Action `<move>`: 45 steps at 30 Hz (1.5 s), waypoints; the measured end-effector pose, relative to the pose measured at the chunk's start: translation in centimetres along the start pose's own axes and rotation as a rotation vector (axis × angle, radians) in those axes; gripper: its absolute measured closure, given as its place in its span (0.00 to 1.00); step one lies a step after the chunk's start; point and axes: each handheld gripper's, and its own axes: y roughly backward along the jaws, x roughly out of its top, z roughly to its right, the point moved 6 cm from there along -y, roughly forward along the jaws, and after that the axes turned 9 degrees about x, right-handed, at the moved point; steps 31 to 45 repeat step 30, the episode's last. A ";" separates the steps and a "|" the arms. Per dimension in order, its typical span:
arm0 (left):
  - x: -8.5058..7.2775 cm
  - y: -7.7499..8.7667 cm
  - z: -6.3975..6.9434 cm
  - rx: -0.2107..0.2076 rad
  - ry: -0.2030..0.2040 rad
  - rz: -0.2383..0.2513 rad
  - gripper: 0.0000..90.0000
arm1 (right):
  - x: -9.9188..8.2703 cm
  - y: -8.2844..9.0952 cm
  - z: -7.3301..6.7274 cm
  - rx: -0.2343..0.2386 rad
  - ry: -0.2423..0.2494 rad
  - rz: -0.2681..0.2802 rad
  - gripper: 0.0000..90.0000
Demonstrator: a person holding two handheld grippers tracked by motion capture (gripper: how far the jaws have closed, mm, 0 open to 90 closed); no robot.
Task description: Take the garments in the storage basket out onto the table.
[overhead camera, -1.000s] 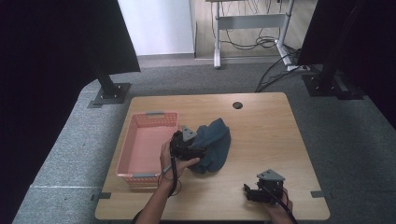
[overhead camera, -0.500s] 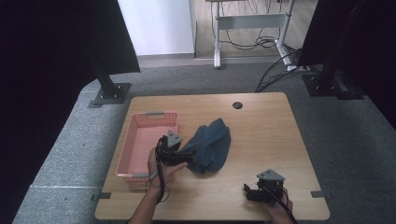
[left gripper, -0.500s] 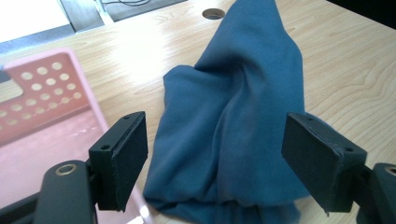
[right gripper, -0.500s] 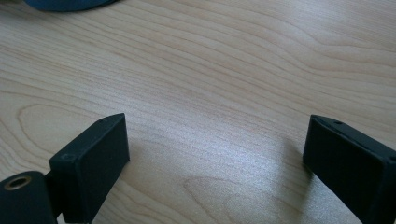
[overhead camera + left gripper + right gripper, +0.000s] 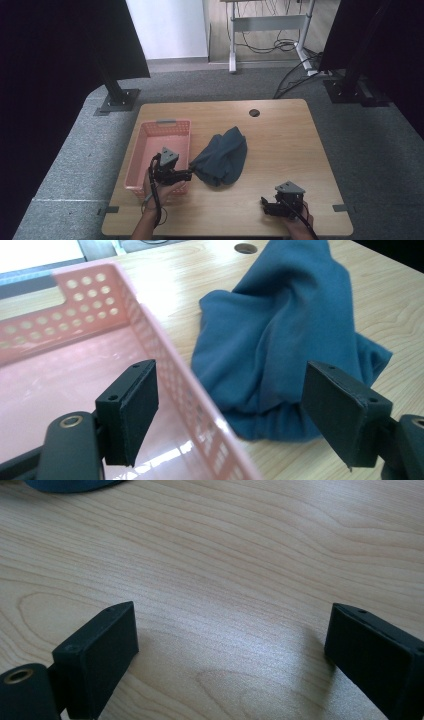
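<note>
A crumpled dark blue cloth point(image 5: 222, 156) lies mid-table, just right of a pink plastic basket point(image 5: 150, 150). My left gripper point(image 5: 189, 173) hovers at the basket's near right corner, jaws wide open and pointing right at the cloth's lower edge. In the left gripper view the basket's right wall point(image 5: 185, 385) runs between the jaws, with the cloth point(image 5: 285, 340) beyond it; nothing is gripped. My right gripper point(image 5: 265, 206) rests low near the table's front right edge, open over bare wood point(image 5: 225, 605).
The wooden table point(image 5: 280, 140) has a round cable hole point(image 5: 254, 112) at the back. The basket's inside looks bare. Dark panels on stands, a desk frame and cables stand on the grey carpet beyond the table.
My left gripper has moved left and toward me, from on top of the cloth to the basket's near right corner. The cloth's lower edge lies stretched toward the basket. The right gripper stayed put.
</note>
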 end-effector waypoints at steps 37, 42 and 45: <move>-4.7 2.0 -3.1 0.055 0.076 -0.001 0.25 | 0.0 0.0 0.0 -0.001 -0.005 0.000 0.07; -4.7 2.0 -3.1 0.055 0.076 -0.001 0.25 | 0.0 0.0 0.0 -0.001 -0.005 0.000 0.07; -4.7 2.0 -3.1 0.055 0.076 -0.001 0.25 | 0.0 0.0 0.0 -0.001 -0.005 0.000 0.07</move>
